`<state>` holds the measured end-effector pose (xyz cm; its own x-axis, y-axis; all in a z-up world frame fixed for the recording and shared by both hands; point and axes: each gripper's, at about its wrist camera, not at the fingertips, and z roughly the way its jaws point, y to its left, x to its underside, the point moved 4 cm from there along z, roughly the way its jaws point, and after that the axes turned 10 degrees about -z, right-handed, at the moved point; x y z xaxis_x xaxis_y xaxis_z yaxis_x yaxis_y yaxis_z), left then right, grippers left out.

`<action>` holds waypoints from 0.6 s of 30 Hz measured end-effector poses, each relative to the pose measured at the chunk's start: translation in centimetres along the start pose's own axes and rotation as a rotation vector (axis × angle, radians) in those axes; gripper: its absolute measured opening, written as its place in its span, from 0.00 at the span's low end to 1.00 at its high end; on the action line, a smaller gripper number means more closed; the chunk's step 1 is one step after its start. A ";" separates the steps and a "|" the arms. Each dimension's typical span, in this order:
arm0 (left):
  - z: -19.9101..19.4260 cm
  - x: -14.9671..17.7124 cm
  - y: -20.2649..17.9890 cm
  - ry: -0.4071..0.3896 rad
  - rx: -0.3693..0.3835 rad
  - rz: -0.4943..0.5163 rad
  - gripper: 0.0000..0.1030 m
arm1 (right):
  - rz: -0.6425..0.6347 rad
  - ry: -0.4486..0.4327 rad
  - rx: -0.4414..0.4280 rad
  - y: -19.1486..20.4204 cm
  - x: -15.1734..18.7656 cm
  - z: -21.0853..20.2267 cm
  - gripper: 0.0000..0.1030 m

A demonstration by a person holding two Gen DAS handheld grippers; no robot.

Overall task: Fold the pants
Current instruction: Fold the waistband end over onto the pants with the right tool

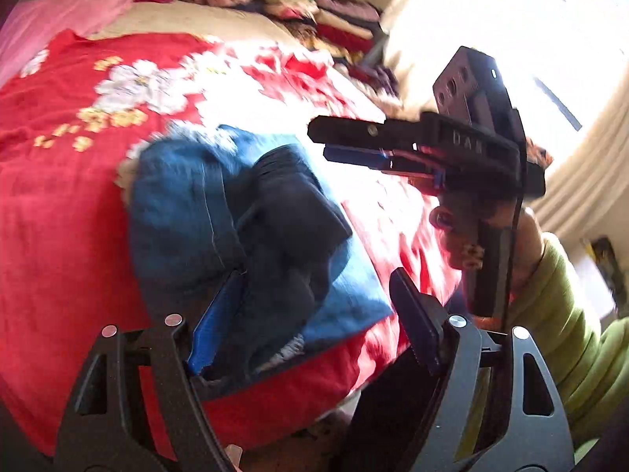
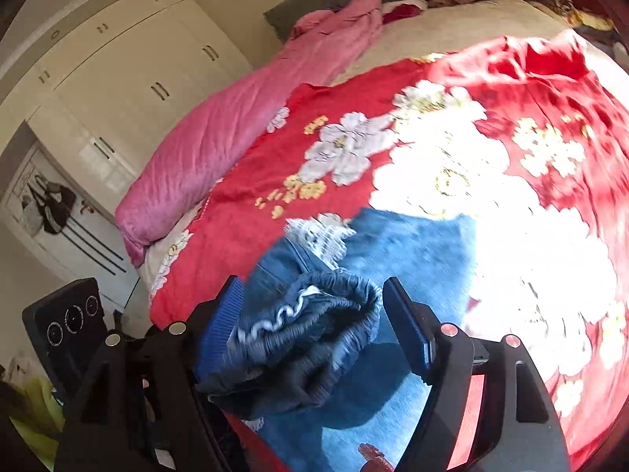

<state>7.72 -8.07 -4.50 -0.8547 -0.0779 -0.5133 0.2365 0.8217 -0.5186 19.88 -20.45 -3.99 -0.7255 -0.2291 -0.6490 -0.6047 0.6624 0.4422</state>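
Blue denim pants (image 1: 188, 212) lie bunched on the red flowered bedspread (image 1: 59, 196). In the left wrist view my left gripper (image 1: 314, 287) stands wide open above a dark folded part of the pants (image 1: 291, 220), with cloth close against the blue left pad (image 1: 212, 326). My right gripper (image 1: 338, 141) shows side-on further right; whether it is open there I cannot tell. In the right wrist view my right gripper (image 2: 310, 299) is open, with the elastic waistband (image 2: 302, 330) bunched between its fingers, leaning on the left pad (image 2: 220, 326). The pants (image 2: 409, 251) spread beyond.
A pink quilt (image 2: 220, 133) lies along the bed's far side. Piled clothes (image 1: 330, 15) sit at the head of the bed. White wardrobes (image 2: 129, 78) stand beyond. Bright sunlight washes out part of the bedspread (image 2: 511, 236). The bed's near edge (image 1: 275, 413) is just below my left gripper.
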 end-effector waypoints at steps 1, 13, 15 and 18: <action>0.9 0.5 -0.4 0.025 -0.010 0.013 0.70 | 0.023 0.003 0.000 -0.3 0.5 0.0 0.78; 2.3 1.6 -0.7 0.044 -0.120 0.075 0.76 | 0.013 0.037 0.023 0.9 1.2 2.2 0.30; 2.3 1.8 -0.7 0.042 -0.128 0.080 0.77 | -0.008 0.017 0.037 1.1 0.7 1.6 0.30; 2.3 2.0 -0.7 0.047 -0.124 0.080 0.77 | -0.022 0.117 0.186 -1.1 1.8 2.7 0.30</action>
<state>6.93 -10.09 -6.76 -0.8568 0.0143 -0.5154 0.2479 0.8880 -0.3874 20.12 -19.68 -7.25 -0.7526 -0.3185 -0.5763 -0.5575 0.7740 0.3003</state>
